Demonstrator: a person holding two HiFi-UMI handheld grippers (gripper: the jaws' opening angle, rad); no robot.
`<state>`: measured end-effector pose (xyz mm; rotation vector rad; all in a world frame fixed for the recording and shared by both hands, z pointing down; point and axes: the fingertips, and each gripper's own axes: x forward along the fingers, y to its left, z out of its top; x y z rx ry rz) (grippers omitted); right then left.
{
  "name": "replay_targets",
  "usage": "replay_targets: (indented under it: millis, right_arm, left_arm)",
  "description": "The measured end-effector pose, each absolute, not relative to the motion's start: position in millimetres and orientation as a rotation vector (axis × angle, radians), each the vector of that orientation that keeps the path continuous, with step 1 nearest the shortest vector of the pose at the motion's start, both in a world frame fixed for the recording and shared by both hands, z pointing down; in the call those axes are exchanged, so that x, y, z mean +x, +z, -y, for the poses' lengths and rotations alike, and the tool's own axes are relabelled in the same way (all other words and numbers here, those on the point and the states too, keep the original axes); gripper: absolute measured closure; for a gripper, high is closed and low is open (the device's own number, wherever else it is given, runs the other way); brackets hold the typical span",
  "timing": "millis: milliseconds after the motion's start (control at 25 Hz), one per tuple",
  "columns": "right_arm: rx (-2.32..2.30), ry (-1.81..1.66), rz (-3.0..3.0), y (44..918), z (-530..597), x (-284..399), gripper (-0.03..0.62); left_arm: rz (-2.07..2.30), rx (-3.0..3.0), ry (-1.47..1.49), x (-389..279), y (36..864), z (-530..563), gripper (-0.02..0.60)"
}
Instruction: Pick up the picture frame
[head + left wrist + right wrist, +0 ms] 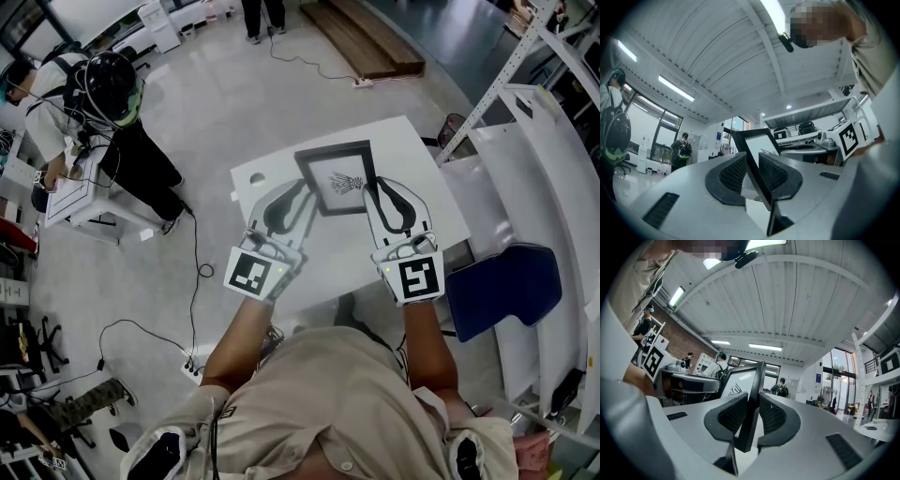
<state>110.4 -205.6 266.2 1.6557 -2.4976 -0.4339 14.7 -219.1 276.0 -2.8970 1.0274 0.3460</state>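
Observation:
A black picture frame (pixel 339 177) with a white sheet and a small drawing hangs over the white table (pixel 417 150), held between both grippers. My left gripper (pixel 306 199) is shut on its left edge, my right gripper (pixel 371 192) on its right edge. In the left gripper view the frame (pixel 757 154) stands tilted between the dark ribbed pads (pixel 732 174), gripper (pixel 751 174). In the right gripper view the frame (pixel 751 394) is pinched the same way between the pads (pixel 773 416), gripper (pixel 751 416). Both gripper cameras look upward at the ceiling.
The table has a round hole (pixel 256 178) at its left side. A blue chair (pixel 504 286) stands to the right, white shelving (pixel 539 122) beyond it. A person (pixel 98 122) stands by a cart at the left. Cables (pixel 192 272) lie on the floor.

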Motion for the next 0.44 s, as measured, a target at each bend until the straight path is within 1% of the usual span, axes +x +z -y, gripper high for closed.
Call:
replay_targets:
  millis: [280, 440]
  right_arm:
    - [1.649, -0.426, 2.499, 271.5, 209.1, 111.6, 0.508]
    - [1.647, -0.424, 2.500, 273.8, 209.7, 112.3, 0.508]
  left_arm:
    - [-1.036, -2.900, 0.351, 15.9, 280.7, 222.6, 0.500]
    - [-0.998, -2.869, 0.439, 17.6, 272.5, 221.1, 0.500]
